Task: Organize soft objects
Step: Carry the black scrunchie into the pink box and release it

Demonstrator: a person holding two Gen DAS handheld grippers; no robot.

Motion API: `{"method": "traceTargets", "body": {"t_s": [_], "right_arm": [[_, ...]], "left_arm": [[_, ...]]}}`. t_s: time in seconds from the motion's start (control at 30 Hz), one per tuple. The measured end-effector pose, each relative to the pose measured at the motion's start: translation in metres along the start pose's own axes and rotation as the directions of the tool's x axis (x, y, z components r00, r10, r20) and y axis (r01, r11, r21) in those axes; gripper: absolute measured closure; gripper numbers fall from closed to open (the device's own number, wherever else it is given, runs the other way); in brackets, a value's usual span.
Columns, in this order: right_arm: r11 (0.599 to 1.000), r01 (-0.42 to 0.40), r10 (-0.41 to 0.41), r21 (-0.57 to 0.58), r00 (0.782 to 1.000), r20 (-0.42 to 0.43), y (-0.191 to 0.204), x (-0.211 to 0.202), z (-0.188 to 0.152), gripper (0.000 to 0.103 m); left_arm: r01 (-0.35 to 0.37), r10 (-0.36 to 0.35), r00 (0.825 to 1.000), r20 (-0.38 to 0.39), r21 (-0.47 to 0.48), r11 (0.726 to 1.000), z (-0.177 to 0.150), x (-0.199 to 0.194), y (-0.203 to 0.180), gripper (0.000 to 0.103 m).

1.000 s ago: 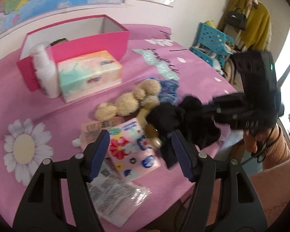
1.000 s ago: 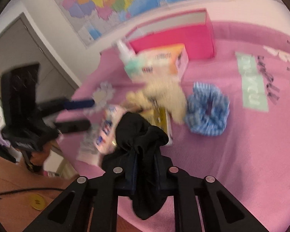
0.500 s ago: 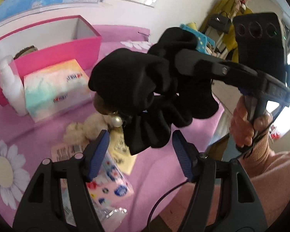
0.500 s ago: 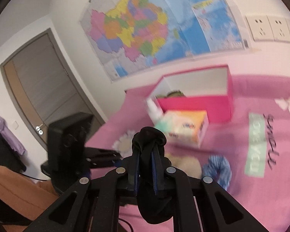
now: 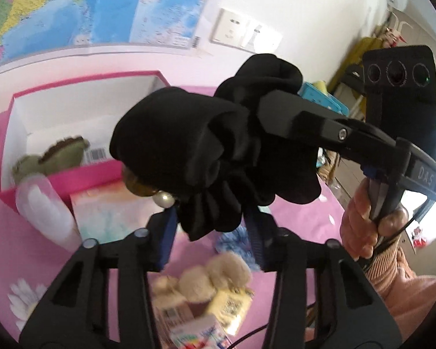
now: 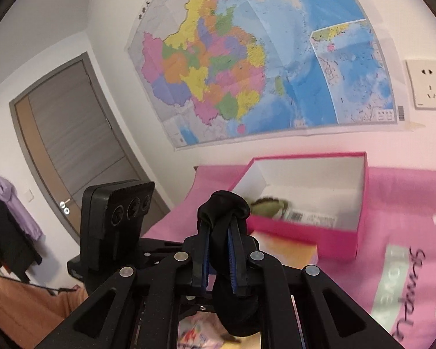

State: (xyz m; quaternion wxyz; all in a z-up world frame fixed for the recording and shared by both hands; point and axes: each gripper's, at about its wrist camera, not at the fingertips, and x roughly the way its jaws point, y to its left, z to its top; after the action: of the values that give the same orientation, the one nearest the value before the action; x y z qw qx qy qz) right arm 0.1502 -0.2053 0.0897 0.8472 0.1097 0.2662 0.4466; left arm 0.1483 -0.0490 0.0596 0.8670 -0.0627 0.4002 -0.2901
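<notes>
Two grippers meet over the pink box (image 5: 81, 171): the right gripper (image 6: 218, 250) is clamped on the black scrunchie (image 5: 194, 151), held in the air above the table, while the left gripper (image 5: 210, 232) is closing its jaws around the hanging lower folds. A clean handover probably wants the left pads seated on fabric — not on the small pearl bead (image 5: 163, 199) — before the right lets go.

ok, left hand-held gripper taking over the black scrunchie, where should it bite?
Probably the loose lower fold of the black scrunchie, coming from below. The right hand-held gripper is shut on its upper bunch, and that fold already hangs between the closing left hand-held gripper fingers. Avoid the pearl charm on the left edge: hard, round, likely to slip.
</notes>
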Motion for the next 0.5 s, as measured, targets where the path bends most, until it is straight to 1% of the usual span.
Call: {"method": "traceTargets", "body": {"t_s": [0.03, 0.13, 0.17, 0.33, 0.43, 0.5], "right_arm": [[1.000, 0.000, 0.000, 0.000, 1.000, 0.000, 0.000, 0.000, 0.000, 0.093], [1.000, -0.001, 0.001, 0.013, 1.000, 0.009, -0.011, 0.010, 0.015, 0.093], [1.000, -0.002, 0.002, 0.024, 1.000, 0.015, -0.019, 0.016, 0.023, 0.093], [0.999, 0.005, -0.006, 0.033, 1.000, 0.021, -0.033, 0.030, 0.037, 0.093], [0.999, 0.027, -0.028, 0.026, 0.999, 0.020, -0.045, 0.042, 0.047, 0.093], [0.998, 0.047, -0.048, 0.050, 0.999, 0.006, -0.063, 0.056, 0.053, 0.093]], "left_arm": [[-0.003, 0.003, 1.000, 0.001, -0.009, 1.000, 0.005, 0.004, 0.002, 0.062], [-0.029, 0.029, 1.000, 0.010, -0.029, 0.999, 0.019, 0.014, 0.007, 0.067], [-0.038, 0.039, 0.999, 0.013, -0.035, 0.999, 0.023, 0.016, 0.010, 0.067], [-0.094, 0.095, 0.996, 0.004, -0.052, 0.994, 0.040, 0.032, 0.024, 0.067], [-0.146, 0.146, 0.989, -0.008, -0.062, 0.987, 0.051, 0.045, 0.031, 0.067], [-0.168, 0.166, 0.986, -0.025, -0.077, 0.983, 0.057, 0.053, 0.040, 0.067]]}}
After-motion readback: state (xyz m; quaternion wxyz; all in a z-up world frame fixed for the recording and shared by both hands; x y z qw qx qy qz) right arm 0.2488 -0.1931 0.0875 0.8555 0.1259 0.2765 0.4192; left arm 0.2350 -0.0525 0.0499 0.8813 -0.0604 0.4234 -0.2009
